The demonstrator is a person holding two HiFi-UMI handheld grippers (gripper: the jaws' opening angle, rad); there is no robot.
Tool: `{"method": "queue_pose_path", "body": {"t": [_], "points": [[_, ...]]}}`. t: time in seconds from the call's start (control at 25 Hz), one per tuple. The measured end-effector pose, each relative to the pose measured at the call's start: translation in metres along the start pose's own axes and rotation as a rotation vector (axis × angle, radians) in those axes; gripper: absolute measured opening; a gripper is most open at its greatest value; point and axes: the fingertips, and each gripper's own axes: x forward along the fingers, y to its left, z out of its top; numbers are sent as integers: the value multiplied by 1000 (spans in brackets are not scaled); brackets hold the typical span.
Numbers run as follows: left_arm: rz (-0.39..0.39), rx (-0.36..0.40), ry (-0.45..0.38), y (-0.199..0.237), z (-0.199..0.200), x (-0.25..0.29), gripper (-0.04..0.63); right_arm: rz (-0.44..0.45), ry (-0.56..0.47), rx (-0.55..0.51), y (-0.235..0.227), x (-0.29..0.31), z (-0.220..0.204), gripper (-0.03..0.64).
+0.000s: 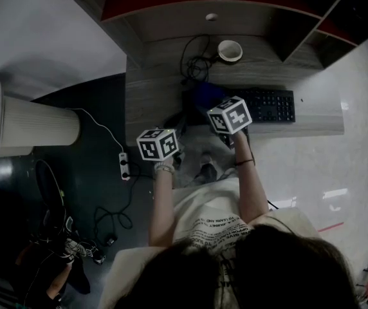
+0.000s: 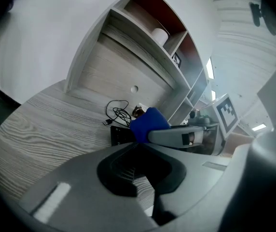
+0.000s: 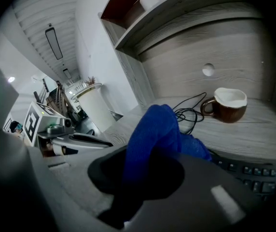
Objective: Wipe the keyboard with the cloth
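A black keyboard (image 1: 267, 105) lies on the grey wood desk (image 1: 152, 95), its left end under a blue cloth (image 1: 204, 95). My right gripper (image 1: 228, 118) hovers over that left end, shut on the blue cloth (image 3: 155, 129), which bulges up out of its jaws; keyboard keys (image 3: 254, 170) show just beyond. My left gripper (image 1: 160, 145) hangs off the desk's front edge, left of the right one. Its jaws (image 2: 140, 151) look closed with nothing between them, and it faces the cloth (image 2: 147, 122) and the right gripper (image 2: 186, 137).
A brown mug (image 1: 230, 50) and a coiled black cable (image 1: 195, 62) sit behind the keyboard. Shelves (image 1: 171, 2) rise at the desk's back. A white ribbed bin (image 1: 33, 126) and a power strip (image 1: 124, 166) are on the floor to the left.
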Motion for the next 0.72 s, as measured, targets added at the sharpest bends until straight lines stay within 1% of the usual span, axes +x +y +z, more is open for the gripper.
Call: {"method": "queue_pose_path", "body": {"t": [0.72], "points": [[42,-16,-15,19,-1,-16,3,43,23,-27,22,22,2,60]]}}
